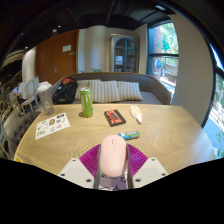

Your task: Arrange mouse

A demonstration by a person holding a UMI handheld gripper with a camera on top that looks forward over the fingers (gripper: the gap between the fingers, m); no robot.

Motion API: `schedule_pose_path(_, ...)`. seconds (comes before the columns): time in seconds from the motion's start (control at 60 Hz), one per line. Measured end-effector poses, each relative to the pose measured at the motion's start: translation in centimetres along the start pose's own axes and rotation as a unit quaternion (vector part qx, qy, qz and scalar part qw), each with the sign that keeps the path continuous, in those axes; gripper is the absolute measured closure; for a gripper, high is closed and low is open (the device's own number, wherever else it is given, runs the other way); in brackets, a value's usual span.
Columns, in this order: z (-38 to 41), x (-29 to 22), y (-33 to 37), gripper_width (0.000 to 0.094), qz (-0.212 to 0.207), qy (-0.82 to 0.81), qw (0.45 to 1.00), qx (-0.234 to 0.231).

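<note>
A pale pink computer mouse (112,155) sits between my gripper's (112,165) two fingers, and the magenta pads (92,158) press on both of its sides. The mouse is held lengthwise, pointing forward over the near edge of a light wooden table (90,135). The gripper is shut on the mouse.
On the table stand a green can (86,102), a dark red box (114,117), a white object (136,114), a small teal item (129,134) and a printed leaflet (52,125). A grey sofa (120,92) stands beyond the table, and a black bag (66,91) lies to its left.
</note>
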State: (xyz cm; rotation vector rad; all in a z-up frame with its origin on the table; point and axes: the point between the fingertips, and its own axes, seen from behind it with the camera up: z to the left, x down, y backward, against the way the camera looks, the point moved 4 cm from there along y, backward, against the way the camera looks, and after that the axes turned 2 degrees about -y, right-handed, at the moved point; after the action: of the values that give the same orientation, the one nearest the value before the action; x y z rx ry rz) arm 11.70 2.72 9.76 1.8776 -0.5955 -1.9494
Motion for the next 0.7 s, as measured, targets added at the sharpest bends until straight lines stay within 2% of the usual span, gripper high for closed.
schedule_pose_path(0.25, -0.6, 7.7, -3.3, 0.0544, 0.046, -0.023, 0.998, -0.023)
schedule_pose_path(0.283, -0.6, 7.6, -3.4, 0.0541, 0.033, -0.021, 0.999, -0.024)
schedule_pose_path(0.35, -0.6, 7.8, -3.3, 0.0524, 0.033, -0.017, 0.999, -0.022)
schedule_pose_path(0.483, -0.5, 8.1, -3.2, 0.0422, 0.073, 0.003, 0.997, -0.015)
schedule_pose_path(0.533, -0.6, 8.0, -2.6, 0.0262, 0.085, -0.003, 0.996, -0.005)
schedule_pose_path(0.583, -0.2, 7.1, -1.4, 0.0073, 0.077, -0.006, 0.997, 0.0)
schedule_pose_path(0.7, 1.0, 5.4, 2.7, 0.0091, 0.075, -0.009, 0.997, 0.031)
